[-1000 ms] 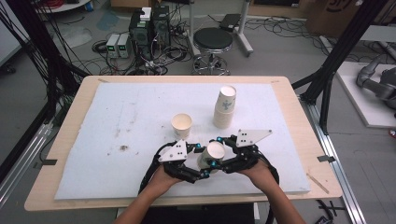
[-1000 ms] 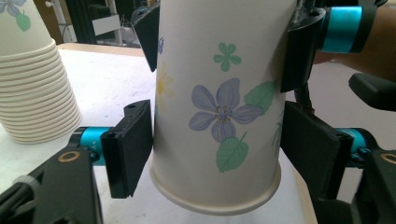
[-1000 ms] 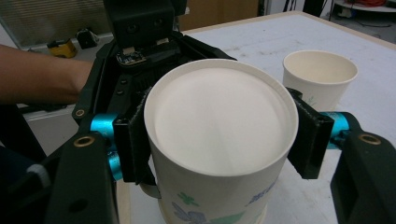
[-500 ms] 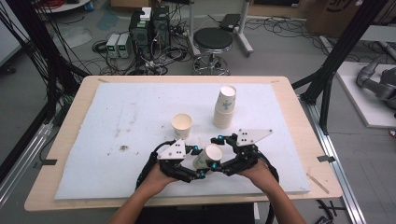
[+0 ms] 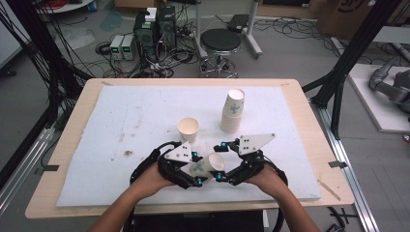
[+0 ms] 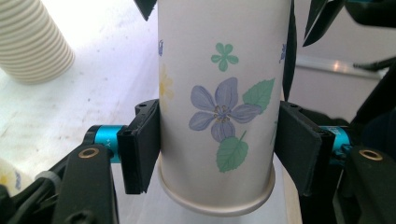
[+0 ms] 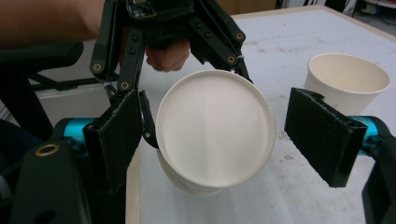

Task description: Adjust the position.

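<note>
Left gripper [image 5: 196, 175] clamps the flowered cup [image 5: 208, 166], tilted above the mat's [image 5: 121, 121] near edge. Right gripper [image 5: 223, 169] jaws just spread wide around its mouth, probably not touching.

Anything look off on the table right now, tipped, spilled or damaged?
Nothing spilled or damaged. The flowered paper cup is lying sideways, off the table, clamped in the left gripper; the right gripper stands open around its mouth end. The single cup and the cup stack stand upright. The white mat has a few dark smudges.
</note>
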The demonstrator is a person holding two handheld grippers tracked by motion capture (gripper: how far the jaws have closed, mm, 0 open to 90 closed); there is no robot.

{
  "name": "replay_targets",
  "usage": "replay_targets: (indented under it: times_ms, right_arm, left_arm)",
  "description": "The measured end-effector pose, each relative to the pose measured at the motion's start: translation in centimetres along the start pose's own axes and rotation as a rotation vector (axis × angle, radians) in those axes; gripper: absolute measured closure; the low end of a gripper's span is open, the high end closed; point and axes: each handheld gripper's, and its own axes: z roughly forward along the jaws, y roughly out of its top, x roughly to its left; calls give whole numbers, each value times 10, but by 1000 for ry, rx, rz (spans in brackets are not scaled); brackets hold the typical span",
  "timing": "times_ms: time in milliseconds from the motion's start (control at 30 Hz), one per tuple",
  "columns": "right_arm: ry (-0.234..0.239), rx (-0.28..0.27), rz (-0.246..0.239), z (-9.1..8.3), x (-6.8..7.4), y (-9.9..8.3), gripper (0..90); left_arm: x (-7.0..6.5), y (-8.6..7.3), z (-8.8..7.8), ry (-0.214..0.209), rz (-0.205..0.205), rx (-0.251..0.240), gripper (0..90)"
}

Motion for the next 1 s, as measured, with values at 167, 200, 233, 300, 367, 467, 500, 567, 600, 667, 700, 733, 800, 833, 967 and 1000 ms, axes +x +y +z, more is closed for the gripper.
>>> replay_targets:
  times_ms: [167,200,233,300,367,467,500,567,600,667,700,733,800,833,967,1000]
  right_arm:
    - [9,60,-28,6,-1,4,201]
    - [12,80,-39,8,-1,5,201]
    - [14,95,-51,10,-1,5,201]
    - [22,118,-69,14,-1,7,201]
    - [29,133,-81,17,0,8,201]
    - [37,160,-100,21,1,10,202]
    - [38,173,-107,23,1,11,202]
    - [46,186,-111,25,1,11,203]
    - [49,193,-113,26,1,11,204]
    - [50,209,-122,28,1,12,205]
    - [52,219,-131,29,1,12,208]
    - [57,226,-134,30,2,13,208]
    - [66,233,-144,33,2,15,240]
    - [77,239,-151,33,2,15,264]
    - [93,272,-177,38,3,18,297]
    - [91,281,-179,39,4,18,300]
  left_arm:
    - [-1,7,-2,-12,34,92,353]
    - [-1,8,-2,-12,38,107,353]
    - [-1,9,-2,-13,49,125,353]
    - [0,10,-3,-24,57,137,353]
    - [1,10,-4,-26,60,150,352]
    - [2,11,-6,-26,68,175,353]
    - [2,12,-7,-26,69,180,353]
    - [3,12,-9,-33,69,192,353]
    - [4,12,-9,-35,72,203,353]
    - [4,12,-10,-39,74,219,353]
    - [4,12,-10,-42,75,227,353]
    - [4,12,-10,-44,77,236,353]
    - [4,12,-10,-49,80,247,353]
    - [4,12,-10,-43,84,253,353]
    - [4,12,-9,-41,90,263,353]
    - [3,12,-9,-44,87,264,353]
